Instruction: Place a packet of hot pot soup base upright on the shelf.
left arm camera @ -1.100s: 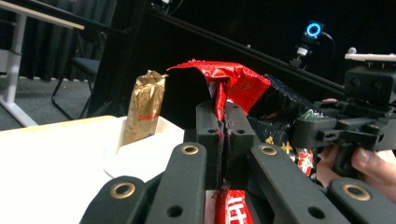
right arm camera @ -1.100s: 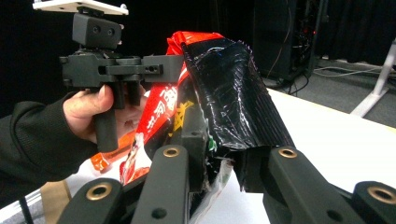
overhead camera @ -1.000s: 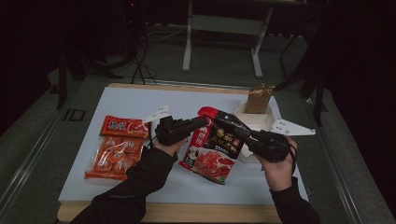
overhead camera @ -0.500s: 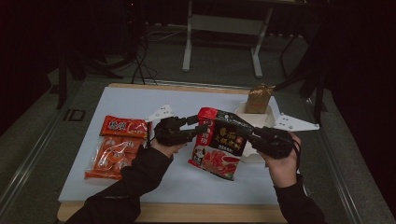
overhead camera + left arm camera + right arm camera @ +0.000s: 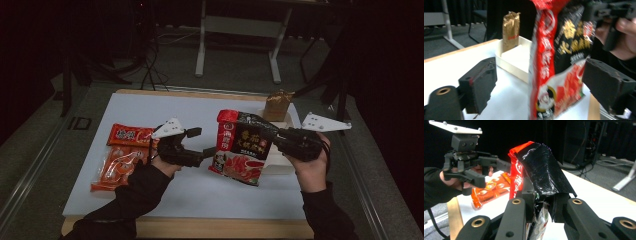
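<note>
Above the white bench (image 5: 200, 195), the right tongs (image 5: 278, 136) clamp a glossy, crinkled red-and-black pouch (image 5: 241, 147), holding it upright. The left tongs (image 5: 209, 152) have just been opening; their blocky black pads flank the pouch without touching.

Black sleeves (image 5: 135, 192), black grippers (grey three-cornered plates (image 5: 167, 128))

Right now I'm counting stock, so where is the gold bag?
In the high view the gold bag stands upright at the far end of the white tray, right of centre, just beyond the black-and-red packet.
</note>
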Demonstrator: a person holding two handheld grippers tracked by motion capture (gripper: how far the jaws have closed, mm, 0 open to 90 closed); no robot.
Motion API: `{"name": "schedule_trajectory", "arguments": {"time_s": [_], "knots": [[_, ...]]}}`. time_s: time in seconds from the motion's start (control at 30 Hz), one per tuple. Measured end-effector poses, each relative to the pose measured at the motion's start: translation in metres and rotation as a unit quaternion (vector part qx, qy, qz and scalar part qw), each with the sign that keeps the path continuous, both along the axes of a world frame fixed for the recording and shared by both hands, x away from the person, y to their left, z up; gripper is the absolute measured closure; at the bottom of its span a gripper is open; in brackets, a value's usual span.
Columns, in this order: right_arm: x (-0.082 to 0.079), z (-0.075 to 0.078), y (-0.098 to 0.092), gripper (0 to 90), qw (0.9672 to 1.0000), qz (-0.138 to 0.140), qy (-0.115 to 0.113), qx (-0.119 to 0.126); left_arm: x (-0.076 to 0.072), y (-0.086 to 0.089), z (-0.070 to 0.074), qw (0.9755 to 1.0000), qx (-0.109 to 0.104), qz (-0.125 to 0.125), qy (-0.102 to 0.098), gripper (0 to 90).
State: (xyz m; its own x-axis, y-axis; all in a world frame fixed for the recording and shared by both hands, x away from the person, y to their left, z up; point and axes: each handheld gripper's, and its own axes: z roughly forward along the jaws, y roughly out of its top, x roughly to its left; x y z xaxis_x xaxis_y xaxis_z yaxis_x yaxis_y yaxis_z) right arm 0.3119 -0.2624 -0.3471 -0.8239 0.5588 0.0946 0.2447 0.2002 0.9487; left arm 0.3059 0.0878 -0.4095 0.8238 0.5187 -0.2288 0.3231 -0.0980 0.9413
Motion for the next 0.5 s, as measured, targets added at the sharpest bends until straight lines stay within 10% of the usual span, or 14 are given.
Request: {"name": "schedule_trajectory", "arguments": {"time_s": [0.5], "knots": [[0.025,0.022,-0.032,77.0,0.9983,-0.038,-0.033,0.03,-0.026,0.016,-0.015,0.9993,0.035,-0.008,0.008,1.8]]}}
